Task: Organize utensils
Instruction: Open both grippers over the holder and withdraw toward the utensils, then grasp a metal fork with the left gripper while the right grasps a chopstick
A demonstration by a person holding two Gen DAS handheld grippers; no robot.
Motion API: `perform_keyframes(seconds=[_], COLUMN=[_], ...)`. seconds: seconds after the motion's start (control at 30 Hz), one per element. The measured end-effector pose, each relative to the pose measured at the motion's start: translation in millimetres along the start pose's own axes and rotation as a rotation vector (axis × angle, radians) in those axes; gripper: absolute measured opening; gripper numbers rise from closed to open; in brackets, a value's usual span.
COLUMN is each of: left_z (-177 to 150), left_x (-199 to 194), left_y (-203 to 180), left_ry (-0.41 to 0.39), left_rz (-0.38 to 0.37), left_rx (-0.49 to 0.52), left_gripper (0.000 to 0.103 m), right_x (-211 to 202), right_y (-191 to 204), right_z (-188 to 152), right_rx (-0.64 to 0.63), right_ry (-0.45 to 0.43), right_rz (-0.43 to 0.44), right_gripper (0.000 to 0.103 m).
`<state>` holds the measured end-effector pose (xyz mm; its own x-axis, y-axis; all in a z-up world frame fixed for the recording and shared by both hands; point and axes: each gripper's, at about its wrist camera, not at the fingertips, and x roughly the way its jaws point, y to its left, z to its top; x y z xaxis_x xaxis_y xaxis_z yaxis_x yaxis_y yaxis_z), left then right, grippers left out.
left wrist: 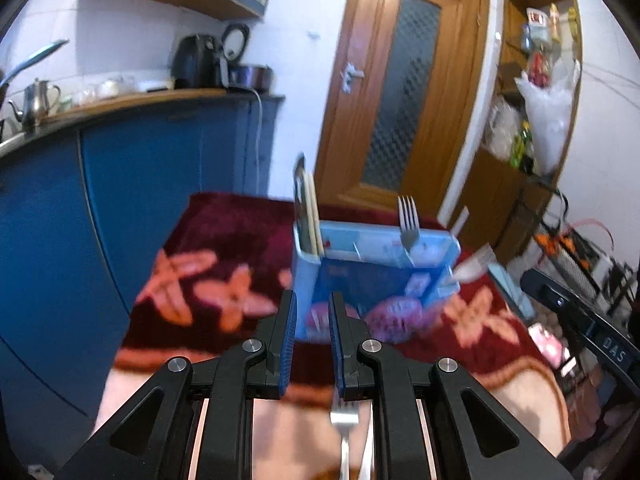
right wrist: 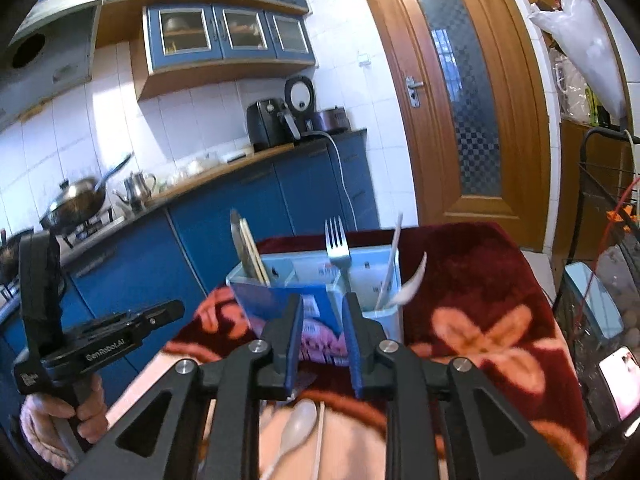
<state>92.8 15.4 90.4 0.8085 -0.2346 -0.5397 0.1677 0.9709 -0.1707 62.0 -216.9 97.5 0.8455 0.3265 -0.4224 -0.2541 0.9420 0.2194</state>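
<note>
A blue-fronted cabinet (right wrist: 132, 264) with a wood-edged counter runs across the left half of both views, and a varnished wooden door (right wrist: 460, 100) with a patterned glass pane stands in the upper right. Lower centre, a table carries a plush dark-red cloth (left wrist: 224, 240) with blurred orange flower shapes and a pale border. On that cloth, at mid-frame, stands the holder (left wrist: 372, 272), a light-blue plastic box with thin inner partitions and a darker printed front panel; it is tilted in the left wrist view. In its left compartment stand flat wooden chopsticks (right wrist: 252, 252) beside a grey metal blade-like piece. A steel fork (right wrist: 338, 248), tines up, stands near the middle partition. In the right compartment lean a thin white stick and a curved white spoon (right wrist: 412, 280), glossy, its bowl overhanging the rim. The left gripper (left wrist: 312, 320), black with ribbed blue pads, is at bottom centre of its view, jaws parted by a narrow gap with nothing between them, the holder's front showing through. The right gripper (right wrist: 322, 328), of the same build, likewise has its jaws slightly apart and grips nothing. Lying on the cloth below the left gripper is a second steel fork (left wrist: 344, 420); below the right gripper lies a pale spoon (right wrist: 300, 424), blurred. In the right wrist view's lower left, a hand (right wrist: 60, 420) in a pink sleeve holds the left gripper's black handle.
</note>
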Motion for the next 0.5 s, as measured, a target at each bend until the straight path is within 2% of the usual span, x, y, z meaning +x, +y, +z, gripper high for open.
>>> perform_keyframes(seconds=[0.23,0.5], left_z=[-24,-47], left_x=[4,18], left_y=[-7,-12], left_ry=[0.155,0.28], left_rz=[-0.032,-0.057], left_rx=[0.045,0.045], left_gripper=[0.016,0.016], right_x=[-3,-2], right_y=[2,-3], right_z=[-23,-49], right_rx=[0.012,0.026], right_ry=[0.092,0.181], right_rz=[-0.006,-0.019], right_gripper=[0.024,0.029])
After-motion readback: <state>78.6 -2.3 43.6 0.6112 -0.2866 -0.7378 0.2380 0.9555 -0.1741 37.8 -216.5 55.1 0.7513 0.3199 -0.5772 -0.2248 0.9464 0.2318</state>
